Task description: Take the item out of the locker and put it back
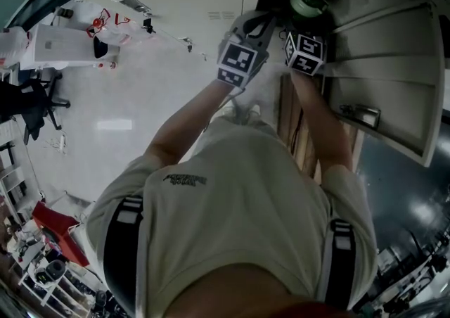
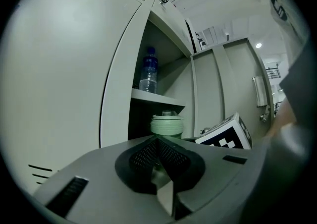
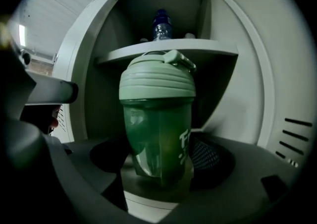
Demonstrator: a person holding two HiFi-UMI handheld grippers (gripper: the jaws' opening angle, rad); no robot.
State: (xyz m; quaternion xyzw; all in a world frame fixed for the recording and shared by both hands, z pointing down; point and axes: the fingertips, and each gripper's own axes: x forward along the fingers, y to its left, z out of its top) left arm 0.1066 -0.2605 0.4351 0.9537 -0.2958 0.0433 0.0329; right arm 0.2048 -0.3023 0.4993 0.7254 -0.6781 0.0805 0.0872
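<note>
Closest in the head view is the person's pale shirt (image 1: 239, 190), both forearms reaching up and away toward the open locker (image 3: 247, 94). At the left, the left tongs (image 2: 157, 141) are clenched on nothing, pads meeting tip to tip, and they hover just beside the right tongs (image 3: 157, 161). Those are grasping the green shaker bottle (image 3: 157, 134) by its lower body and hold it upright at the mouth of the lower compartment. Just beyond and above its pale lid runs the shelf (image 3: 168, 47), and farther back on that shelf stands a blue-capped water bottle (image 3: 161, 25). The locker door (image 1: 394, 70) hangs open at the right. The likeliest trouble is the lid catching the shelf's front edge if the bottle travels too high, which could twist it in the grip. The body looks smooth and tapered, so a low hold may let it tip or slide. The idle left tongs, being so near, could also nudge it.
</note>
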